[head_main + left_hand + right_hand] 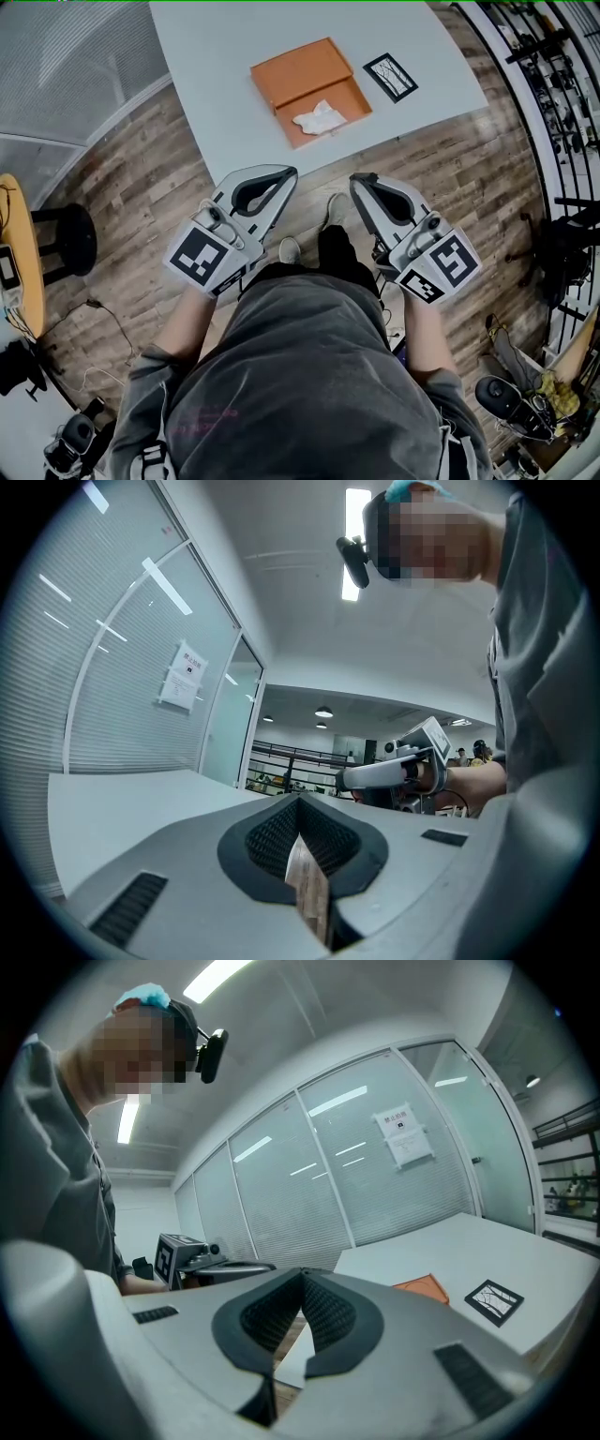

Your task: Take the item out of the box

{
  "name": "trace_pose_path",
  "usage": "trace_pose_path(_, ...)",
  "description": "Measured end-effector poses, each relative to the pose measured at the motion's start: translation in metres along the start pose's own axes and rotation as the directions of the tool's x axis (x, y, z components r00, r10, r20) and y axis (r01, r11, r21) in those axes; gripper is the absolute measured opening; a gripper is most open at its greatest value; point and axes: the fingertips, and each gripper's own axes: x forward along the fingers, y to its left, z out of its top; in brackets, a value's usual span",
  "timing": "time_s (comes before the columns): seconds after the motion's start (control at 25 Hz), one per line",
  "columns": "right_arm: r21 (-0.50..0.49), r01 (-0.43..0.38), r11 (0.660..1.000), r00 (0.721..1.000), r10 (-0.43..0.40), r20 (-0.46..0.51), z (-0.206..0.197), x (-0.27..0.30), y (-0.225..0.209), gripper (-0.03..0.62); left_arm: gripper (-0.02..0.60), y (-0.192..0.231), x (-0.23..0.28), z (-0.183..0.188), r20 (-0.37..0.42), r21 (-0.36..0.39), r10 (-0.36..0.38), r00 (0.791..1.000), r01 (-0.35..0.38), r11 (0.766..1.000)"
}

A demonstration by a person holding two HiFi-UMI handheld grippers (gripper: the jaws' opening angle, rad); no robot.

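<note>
An open orange box (pixel 309 89) lies on the white table (pixel 206 84), with its lid folded back. A crumpled white item (pixel 319 118) rests in the box's near half. My left gripper (pixel 288 174) hovers in front of the table's near edge, its jaws shut with nothing between them. My right gripper (pixel 357 181) hangs beside it, also shut and empty. Both point toward the table, short of the box. In the right gripper view the orange box (pixel 422 1286) shows just past the closed jaws (pixel 302 1276). The left gripper view shows its closed jaws (pixel 300 803) and the right gripper (pixel 394 772) beyond.
A black-and-white marker card (pixel 391 77) lies on the table right of the box, also visible as the card (pixel 494 1300) in the right gripper view. A black stool (pixel 66 239) and a round wooden table (pixel 23 253) stand at the left. Racks and clutter line the right side.
</note>
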Motion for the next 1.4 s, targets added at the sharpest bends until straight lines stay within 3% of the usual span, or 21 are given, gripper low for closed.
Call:
trace_pose_path(0.16, 0.005, -0.02, 1.0, 1.0, 0.02, 0.004, 0.005, 0.004, -0.024, 0.002, 0.009, 0.007, 0.023, 0.0, -0.005, 0.004, 0.012, 1.0, -0.012, 1.0)
trace_pose_path(0.64, 0.005, -0.129, 0.992, 0.991, 0.129, -0.04, 0.025, 0.022, -0.116, 0.002, 0.009, 0.048, 0.104, -0.002, -0.075, 0.017, 0.149, 0.986, -0.148, 0.989)
trace_pose_path(1.0, -0.036, -0.197, 0.98, 0.978, 0.194, -0.07, 0.039, 0.029, -0.173, 0.002, 0.009, 0.077, 0.15, -0.01, -0.132, 0.048, 0.241, 0.962, -0.236, 0.971)
trace_pose_path(1.4, -0.043, -0.257, 0.965, 0.961, 0.251, -0.112, 0.029, 0.039, -0.217, 0.002, 0.011, 0.101, 0.184, -0.044, -0.236, 0.084, 0.284, 0.929, -0.272, 0.959)
